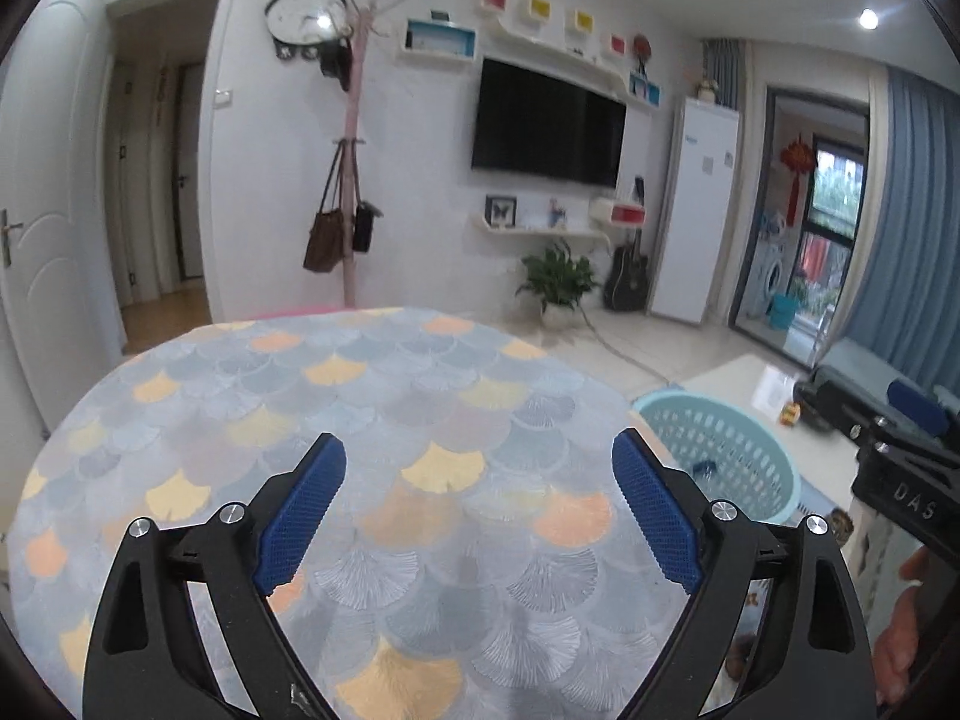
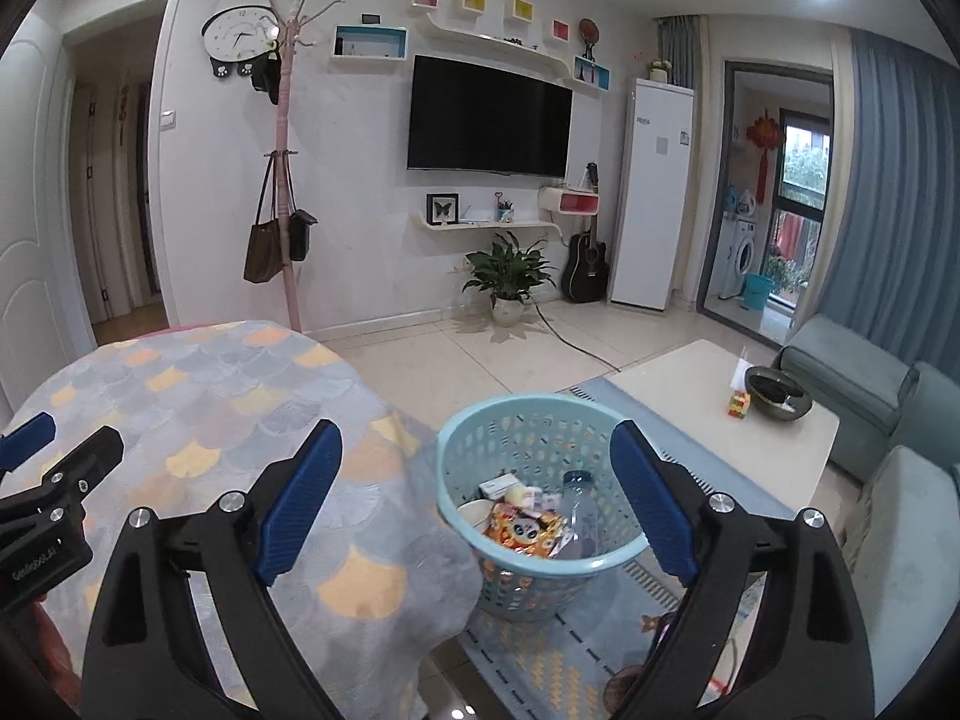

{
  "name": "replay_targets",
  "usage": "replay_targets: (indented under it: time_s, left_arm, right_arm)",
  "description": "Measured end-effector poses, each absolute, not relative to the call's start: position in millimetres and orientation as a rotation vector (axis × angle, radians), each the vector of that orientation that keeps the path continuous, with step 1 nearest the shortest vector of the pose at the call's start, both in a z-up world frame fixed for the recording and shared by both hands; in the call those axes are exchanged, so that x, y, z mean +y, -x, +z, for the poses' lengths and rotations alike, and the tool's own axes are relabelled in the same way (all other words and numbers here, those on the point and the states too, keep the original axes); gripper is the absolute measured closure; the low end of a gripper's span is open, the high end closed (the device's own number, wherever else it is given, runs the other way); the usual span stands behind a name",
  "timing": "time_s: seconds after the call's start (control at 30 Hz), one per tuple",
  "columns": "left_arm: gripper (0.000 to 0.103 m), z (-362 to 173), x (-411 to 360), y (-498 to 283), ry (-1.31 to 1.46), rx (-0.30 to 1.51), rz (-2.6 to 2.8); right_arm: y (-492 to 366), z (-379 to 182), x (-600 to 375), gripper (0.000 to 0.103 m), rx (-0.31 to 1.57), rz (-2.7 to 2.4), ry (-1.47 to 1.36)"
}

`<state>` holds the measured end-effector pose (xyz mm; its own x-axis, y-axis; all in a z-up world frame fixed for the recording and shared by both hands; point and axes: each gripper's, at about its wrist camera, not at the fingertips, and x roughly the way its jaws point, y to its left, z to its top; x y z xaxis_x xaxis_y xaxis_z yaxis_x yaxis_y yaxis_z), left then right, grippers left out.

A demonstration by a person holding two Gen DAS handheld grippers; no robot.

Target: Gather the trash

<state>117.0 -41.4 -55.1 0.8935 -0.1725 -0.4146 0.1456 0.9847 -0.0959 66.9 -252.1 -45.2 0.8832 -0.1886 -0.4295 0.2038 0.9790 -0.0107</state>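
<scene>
We hold both grippers above a round worktop [image 1: 372, 420] draped in a cloth of grey, blue and orange fan shapes. The left gripper [image 1: 479, 510] has its jaws spread wide with nothing between them; only the bare cloth shows below. The right gripper [image 2: 476, 504] also has its jaws wide apart and empty, and it points toward the basket [image 2: 474, 420], which stands on a rug [image 2: 570, 630] on the floor, just beside the worktop's edge.

The trash [image 2: 528, 525] lies inside the basket: an orange printed wrapper, a paper cup, a small box and a clear plastic bottle [image 2: 579, 510] leaning against the far wall. In the left wrist view the same basket [image 1: 720, 438] shows at the right, past the worktop, with little of its contents visible.

In the right wrist view the left gripper's black body and a blue pad show at the left edge, above the cloth. In the left wrist view the right gripper's black frame enters from the right, with part of a hand [image 1: 900, 642] below it.

Beyond the basket a low white table [image 2: 690, 396] carries a dark bowl [image 2: 778, 399] and a small colourful block [image 2: 739, 404]. A TV [image 2: 489, 117] hangs on the far wall.
</scene>
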Motion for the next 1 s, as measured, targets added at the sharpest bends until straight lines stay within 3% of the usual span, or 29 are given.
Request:
replay_targets:
  time_s: [1.0]
  left_arm:
    - [0.008,-72,-54,-117,0.020,0.356,-0.169]
  right_arm:
    - [-63,-67,-257,0.016,0.417,-0.254,-0.051]
